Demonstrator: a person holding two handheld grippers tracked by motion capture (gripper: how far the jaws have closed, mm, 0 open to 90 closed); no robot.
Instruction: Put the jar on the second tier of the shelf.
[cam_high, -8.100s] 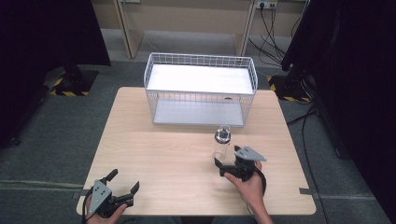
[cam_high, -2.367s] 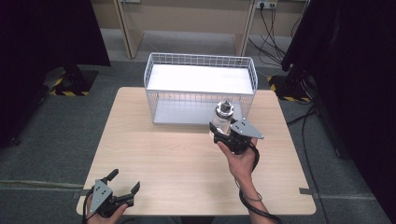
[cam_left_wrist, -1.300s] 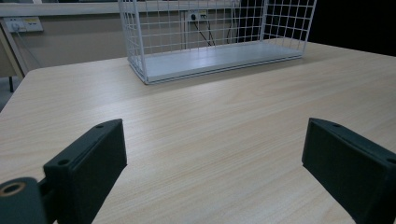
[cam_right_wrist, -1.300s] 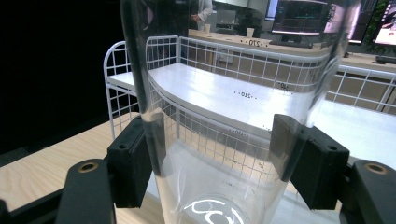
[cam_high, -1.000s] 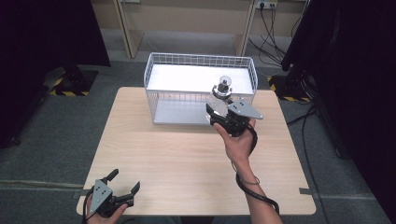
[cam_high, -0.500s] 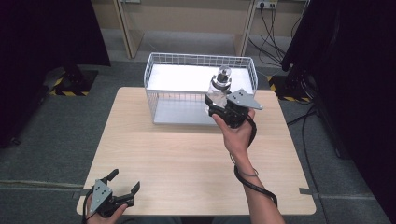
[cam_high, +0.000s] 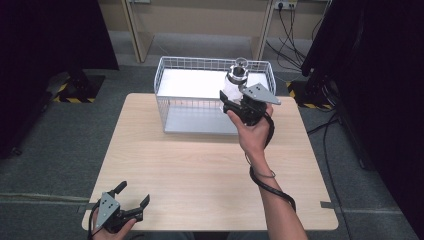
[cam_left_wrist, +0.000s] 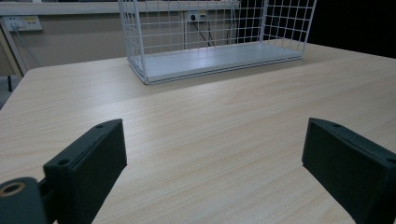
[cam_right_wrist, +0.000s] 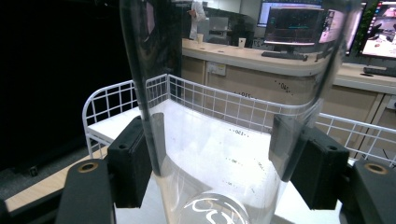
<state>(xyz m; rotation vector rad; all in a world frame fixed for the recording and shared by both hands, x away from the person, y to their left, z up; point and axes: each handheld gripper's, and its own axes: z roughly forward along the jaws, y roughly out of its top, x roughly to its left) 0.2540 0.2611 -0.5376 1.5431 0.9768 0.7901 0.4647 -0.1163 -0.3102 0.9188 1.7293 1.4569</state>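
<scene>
Clearly, right gripper (cam_right_wrist: 217, 163) pinches a clear bottle (cam_right_wrist: 224, 93) with tiny unreadable printed marks; left gripper (cam_left_wrist: 215, 163) spread

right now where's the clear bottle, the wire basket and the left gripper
clear bottle (cam_high: 234, 86), high view, on its see-through body below the cap
wire basket (cam_high: 161, 97), high view, on its left wire wall
left gripper (cam_high: 134, 201), high view, midway between its open jaw tips

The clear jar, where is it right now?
In the high view the clear jar is held in the right tool, lifted above the right part of the white wire basket, off the table.
</scene>
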